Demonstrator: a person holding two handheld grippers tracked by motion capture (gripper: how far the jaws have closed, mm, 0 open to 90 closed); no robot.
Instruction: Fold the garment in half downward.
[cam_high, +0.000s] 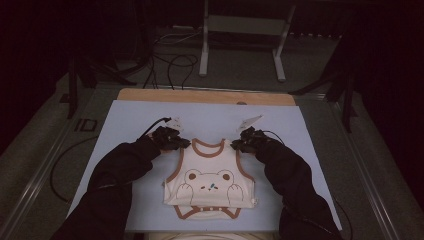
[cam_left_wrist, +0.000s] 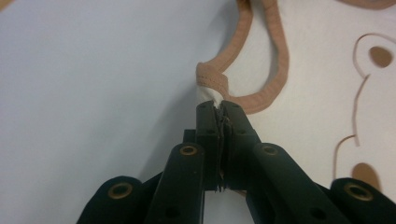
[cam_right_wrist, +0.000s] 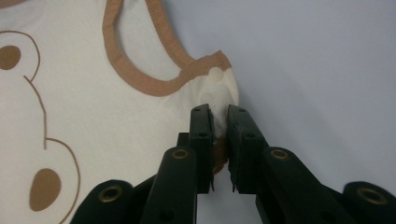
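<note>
Both tongs, left (cam_left_wrist: 220, 109) and right (cam_right_wrist: 219, 114), pinch the unlettered bear-print bodysuit (cam_high: 210, 180) shoulders.

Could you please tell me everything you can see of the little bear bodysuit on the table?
The bodysuit is a sleeveless cream garment of soft-looking fabric with brown trim at neck, armholes and leg openings, and a brown-outlined bear face printed on the front. It lies front up on the pale blue mat, neck towards the far edge. The left gripper is shut on one shoulder strap and the right gripper on the other.

Cream bodysuit (cam_high: 210, 175) w/ brown trim, bear print.
</note>
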